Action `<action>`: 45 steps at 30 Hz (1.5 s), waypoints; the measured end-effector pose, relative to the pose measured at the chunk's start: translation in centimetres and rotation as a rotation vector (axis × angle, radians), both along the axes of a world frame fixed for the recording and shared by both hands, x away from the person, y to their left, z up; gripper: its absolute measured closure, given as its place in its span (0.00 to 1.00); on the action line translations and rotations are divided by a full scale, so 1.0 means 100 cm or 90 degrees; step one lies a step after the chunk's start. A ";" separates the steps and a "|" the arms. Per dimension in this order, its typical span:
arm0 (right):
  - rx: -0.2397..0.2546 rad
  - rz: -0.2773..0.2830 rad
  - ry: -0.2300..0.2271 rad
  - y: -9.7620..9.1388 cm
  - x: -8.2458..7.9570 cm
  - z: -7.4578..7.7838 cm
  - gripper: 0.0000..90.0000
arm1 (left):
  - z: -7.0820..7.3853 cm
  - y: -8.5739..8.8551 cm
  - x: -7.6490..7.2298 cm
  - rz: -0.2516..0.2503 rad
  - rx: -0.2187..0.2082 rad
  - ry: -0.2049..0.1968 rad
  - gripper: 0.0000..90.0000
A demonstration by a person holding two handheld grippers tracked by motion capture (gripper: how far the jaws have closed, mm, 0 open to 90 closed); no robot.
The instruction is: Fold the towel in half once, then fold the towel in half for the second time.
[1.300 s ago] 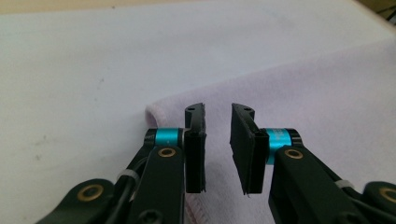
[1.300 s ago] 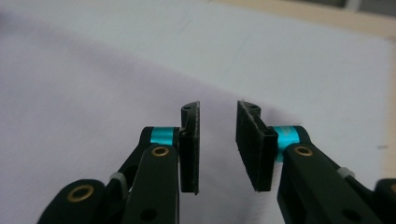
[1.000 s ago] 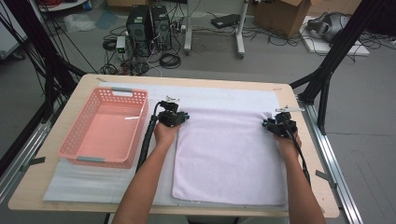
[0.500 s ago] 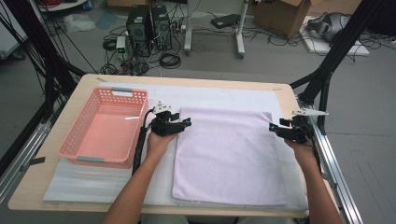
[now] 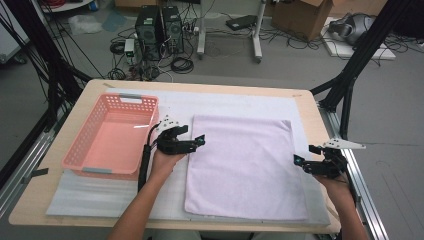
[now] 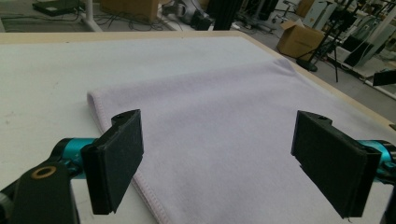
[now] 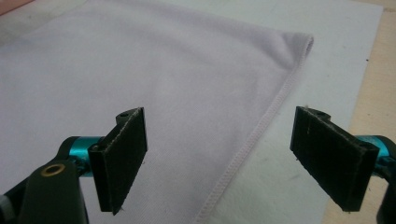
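Both grippers, left gripper (image 5: 199, 141) and right gripper (image 5: 298, 161), just opened fingers wide, nothing between; towel (image 5: 245, 165) released flat on bench (image 5: 305, 100), spreading judged done.

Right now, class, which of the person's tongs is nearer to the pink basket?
Left. The left tongs hover, open, just beside the pink basket, at the towel's near edge. The right tongs, also open, sit across the towel at its far edge.

A pale lilac towel (image 5: 242, 167) lies flat, smoothly spread on the white mat (image 5: 225, 102), hemmed edges straight.
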State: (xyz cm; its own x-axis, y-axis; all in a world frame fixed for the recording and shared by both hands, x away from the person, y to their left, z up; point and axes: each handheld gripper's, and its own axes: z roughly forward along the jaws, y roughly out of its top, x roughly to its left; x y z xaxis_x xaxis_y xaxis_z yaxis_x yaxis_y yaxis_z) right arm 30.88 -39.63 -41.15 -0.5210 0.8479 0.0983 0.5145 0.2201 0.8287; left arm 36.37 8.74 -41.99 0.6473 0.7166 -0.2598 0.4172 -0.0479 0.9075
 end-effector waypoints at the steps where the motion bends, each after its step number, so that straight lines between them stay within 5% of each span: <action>1: 0.002 -0.001 0.000 0.001 -0.001 0.000 0.20 | 0.000 0.000 -0.001 0.001 0.004 0.002 0.19; 10: 0.002 0.003 0.006 0.006 0.004 -0.004 0.20 | 0.001 -0.002 -0.004 -0.006 0.021 -0.002 0.20; 16: 0.006 -0.003 0.004 0.002 0.002 -0.002 0.20 | 0.002 -0.003 -0.003 -0.012 0.013 -0.033 0.19; 22: -0.004 -0.009 0.007 0.006 0.007 -0.002 0.20 | -0.002 -0.003 0.001 0.004 0.031 0.008 0.17; 27: -0.010 -0.019 0.026 0.009 0.019 -0.007 0.20 | -0.009 0.003 0.015 0.028 0.010 0.034 0.18; 35: -0.017 -0.052 0.064 0.013 0.045 -0.015 0.21 | -0.028 0.003 0.032 0.064 0.049 0.076 0.24; 39: -0.015 -0.079 0.075 0.013 0.058 -0.017 0.27 | -0.024 -0.007 0.039 0.060 0.072 0.080 0.26; 45: -0.020 -0.134 0.094 0.013 0.074 -0.019 0.41 | -0.026 -0.015 0.055 0.108 0.115 0.107 0.28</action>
